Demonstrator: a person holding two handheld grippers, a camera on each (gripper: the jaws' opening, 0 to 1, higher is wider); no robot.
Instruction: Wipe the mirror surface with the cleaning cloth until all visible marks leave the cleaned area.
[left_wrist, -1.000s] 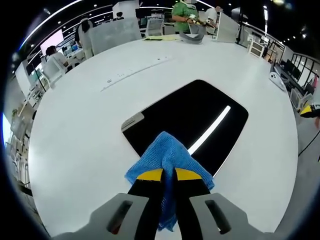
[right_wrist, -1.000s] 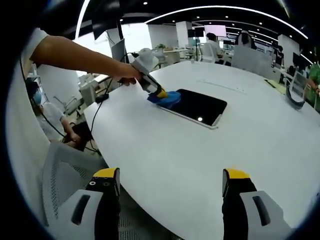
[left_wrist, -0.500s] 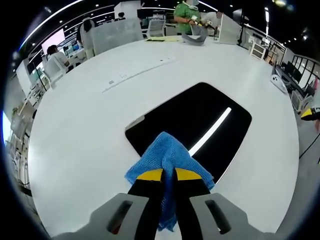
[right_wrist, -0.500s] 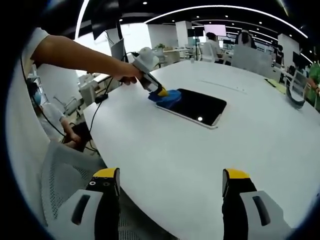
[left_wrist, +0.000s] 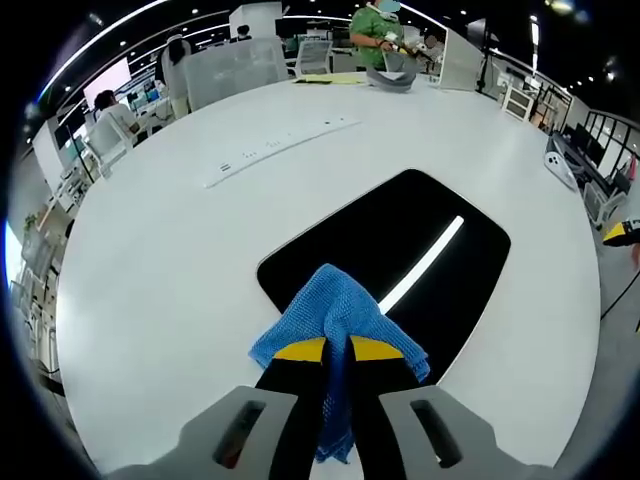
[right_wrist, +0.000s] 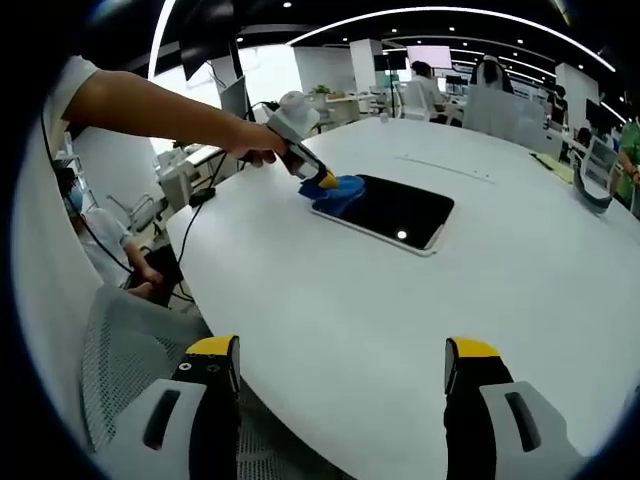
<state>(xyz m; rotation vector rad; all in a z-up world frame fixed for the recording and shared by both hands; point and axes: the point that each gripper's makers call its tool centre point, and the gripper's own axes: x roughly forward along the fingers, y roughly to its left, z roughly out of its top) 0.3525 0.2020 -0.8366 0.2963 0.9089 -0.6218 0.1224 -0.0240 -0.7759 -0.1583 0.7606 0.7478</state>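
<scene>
Left gripper (left_wrist: 337, 350): the jaws are pressed together on a blue cleaning cloth (left_wrist: 335, 312). The cloth bunches out ahead of the yellow-tipped jaws and to both sides of them, with a tail hanging down between the jaws toward the camera.

Mirror (left_wrist: 400, 255): a dark rounded rectangle lying flat on the white table (left_wrist: 160, 270). In the left gripper view it lies directly ahead of the left gripper. Its long axis runs from the gripper tips away and to the right, toward the far right corner. A bright reflected light strip runs along that same axis. The near corner of the mirror sits under the forward edge of the cloth; the cloth touches the mirror there and overlaps onto the table on the near side.

In the right gripper view the mirror (right_wrist: 392, 212) lies well ahead of the right gripper (right_wrist: 340, 365), with the long axis running left to right across the view. The left gripper (right_wrist: 318, 178), held by a person's hand (right_wrist: 252, 148), holds the cloth (right_wrist: 342, 190) on the mirror's left end.

Right gripper: the jaws are spread wide and hold nothing. It hovers near the table edge, well apart from the mirror.

A white power strip (left_wrist: 275, 150) lies on the table beyond the mirror, ahead and left of the left gripper.
</scene>
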